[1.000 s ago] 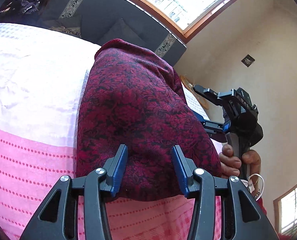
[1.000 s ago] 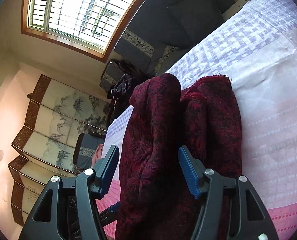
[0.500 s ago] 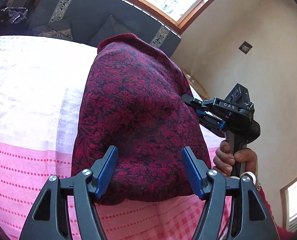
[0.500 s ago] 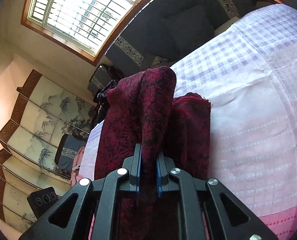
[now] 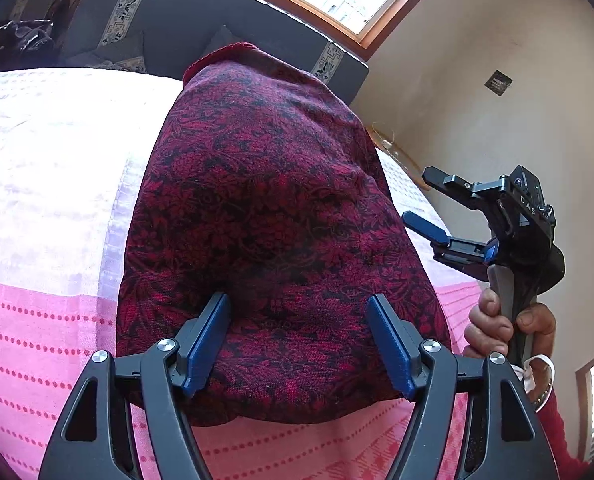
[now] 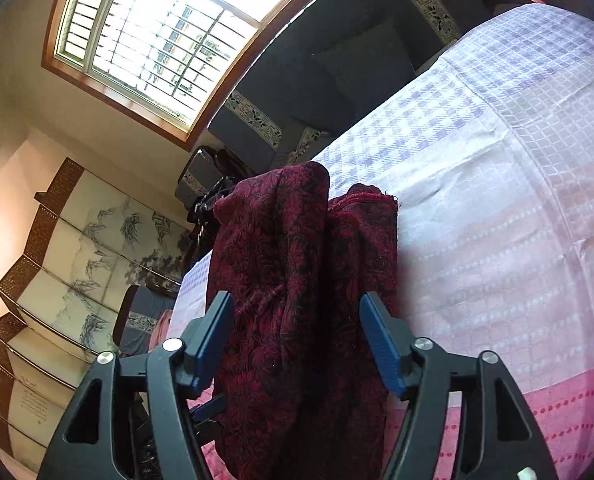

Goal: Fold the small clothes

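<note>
A dark red floral garment [image 5: 265, 208] lies folded in a thick bundle on the pink and white bedspread [image 5: 45, 184]. My left gripper [image 5: 301, 340] hovers at its near edge. Its jaws are opening, and the cloth shows between the blue pads [image 5: 213, 336] without being pressed. In the right wrist view the garment [image 6: 293, 272] stands up in a raised fold between the jaws of my right gripper [image 6: 297, 340], which are opening and clear of the cloth. In the left wrist view the right gripper [image 5: 419, 196] sits just off the garment's right side, held by a hand [image 5: 493, 324].
A dark sofa [image 5: 201, 20] with patterned trim runs along the bed's far side under a large window [image 6: 157, 48]. A folding painted screen [image 6: 57, 280] stands at the left in the right wrist view. Bare bedspread [image 6: 497, 220] stretches beside the garment.
The right gripper pinched the raised fold half a second ago and has now let go and opened wide. It has drawn away from the garment's right edge. The left jaws have spread wider.
</note>
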`<state>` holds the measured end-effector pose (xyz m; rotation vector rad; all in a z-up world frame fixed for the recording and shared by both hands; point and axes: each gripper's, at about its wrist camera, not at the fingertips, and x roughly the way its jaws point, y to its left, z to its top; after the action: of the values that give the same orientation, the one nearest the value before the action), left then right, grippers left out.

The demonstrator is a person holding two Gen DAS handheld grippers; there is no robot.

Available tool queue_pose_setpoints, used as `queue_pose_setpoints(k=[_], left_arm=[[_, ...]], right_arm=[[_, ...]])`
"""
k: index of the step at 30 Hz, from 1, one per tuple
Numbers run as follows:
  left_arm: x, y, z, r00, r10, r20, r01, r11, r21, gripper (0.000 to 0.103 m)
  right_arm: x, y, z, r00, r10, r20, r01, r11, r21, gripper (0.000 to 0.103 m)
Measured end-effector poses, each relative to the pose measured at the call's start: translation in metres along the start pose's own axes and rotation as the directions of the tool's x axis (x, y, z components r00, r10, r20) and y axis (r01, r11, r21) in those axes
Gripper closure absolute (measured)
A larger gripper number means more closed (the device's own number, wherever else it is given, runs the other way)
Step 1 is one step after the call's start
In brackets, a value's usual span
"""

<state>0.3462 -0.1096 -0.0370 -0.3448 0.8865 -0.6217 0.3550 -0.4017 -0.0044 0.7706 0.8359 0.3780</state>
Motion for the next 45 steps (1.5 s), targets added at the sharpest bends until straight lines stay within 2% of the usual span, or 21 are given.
queue_pose_setpoints(k=[7, 9, 10, 11, 13, 16, 17, 19, 22, 24, 27, 31, 34, 36, 41, 45], left_arm=[[0.004, -0.015, -0.005, 0.999, 0.035, 0.02, -0.036, 0.998, 0.048, 0.027], [0.005, -0.017, -0.006, 0.999, 0.043, 0.024, -0.045, 0.997, 0.059, 0.027], [0.005, -0.019, -0.005, 0.999, 0.047, 0.027, -0.048, 0.997, 0.062, 0.027], [0.003, -0.019, -0.005, 0.998, 0.049, 0.034, -0.05, 0.997, 0.056, 0.027], [-0.003, -0.015, -0.001, 0.998, 0.018, 0.053, -0.019, 1.0, 0.015, 0.027], [-0.009, -0.005, 0.005, 0.995, -0.06, 0.076, 0.067, 0.994, -0.089, 0.027], [-0.008, -0.003, 0.007, 0.994, -0.077, 0.078, 0.085, 0.991, -0.103, 0.027], [0.0, -0.004, 0.009, 0.997, -0.062, 0.055, 0.067, 0.993, -0.097, 0.027], [0.009, -0.008, 0.005, 0.998, -0.04, 0.043, 0.042, 0.997, -0.062, 0.027], [0.011, -0.013, 0.003, 0.999, -0.021, 0.045, 0.023, 0.999, -0.029, 0.027], [0.012, -0.015, 0.002, 0.999, -0.009, 0.035, 0.009, 1.0, -0.015, 0.027], [0.013, -0.01, 0.009, 0.999, -0.036, 0.032, 0.037, 0.998, -0.045, 0.027], [0.013, -0.006, 0.008, 0.999, -0.036, 0.027, 0.038, 0.998, -0.047, 0.026], [0.014, -0.006, 0.007, 0.999, -0.024, 0.021, 0.024, 0.999, -0.024, 0.026], [0.016, -0.014, 0.005, 1.0, 0.007, 0.012, -0.008, 0.999, 0.04, 0.024], [0.017, -0.011, 0.007, 1.0, -0.002, 0.008, 0.002, 0.999, 0.034, 0.021]], right_arm=[[0.035, 0.014, -0.01, 0.993, -0.056, -0.101, 0.052, 0.998, -0.041, 0.031], [0.046, 0.027, -0.013, 0.989, -0.104, -0.107, 0.093, 0.991, -0.1, 0.05], [0.053, 0.032, -0.013, 0.986, -0.117, -0.122, 0.102, 0.987, -0.122, 0.082], [0.058, 0.034, -0.011, 0.985, -0.11, -0.132, 0.093, 0.988, -0.127, 0.082], [0.056, 0.044, -0.005, 0.992, -0.08, -0.1, 0.065, 0.986, -0.153, 0.084], [0.031, 0.051, 0.009, 0.996, 0.085, -0.005, -0.084, 0.985, -0.15, 0.086], [0.026, 0.048, 0.01, 0.995, 0.1, 0.015, -0.096, 0.983, -0.154, 0.086], [0.034, 0.025, 0.012, 0.995, 0.105, 0.006, -0.103, 0.988, -0.113, 0.086], [0.057, -0.022, 0.003, 0.997, 0.059, -0.04, -0.061, 0.998, -0.029, 0.086], [0.054, -0.037, -0.003, 0.992, 0.122, -0.024, -0.121, 0.992, 0.029, 0.086], [0.046, -0.028, -0.008, 0.995, 0.101, -0.019, -0.101, 0.995, -0.017, 0.086], [0.034, -0.022, -0.002, 0.995, 0.103, 0.005, -0.103, 0.994, -0.024, 0.086], [0.031, -0.024, -0.005, 0.999, 0.045, 0.011, -0.045, 0.998, -0.05, 0.087], [0.035, -0.034, -0.008, 0.999, 0.041, -0.003, -0.041, 0.999, -0.025, 0.087], [0.018, -0.041, -0.012, 0.997, 0.055, 0.047, -0.055, 0.998, -0.008, 0.09], [0.007, -0.043, -0.015, 0.996, 0.034, 0.077, -0.033, 0.999, -0.009, 0.095]])
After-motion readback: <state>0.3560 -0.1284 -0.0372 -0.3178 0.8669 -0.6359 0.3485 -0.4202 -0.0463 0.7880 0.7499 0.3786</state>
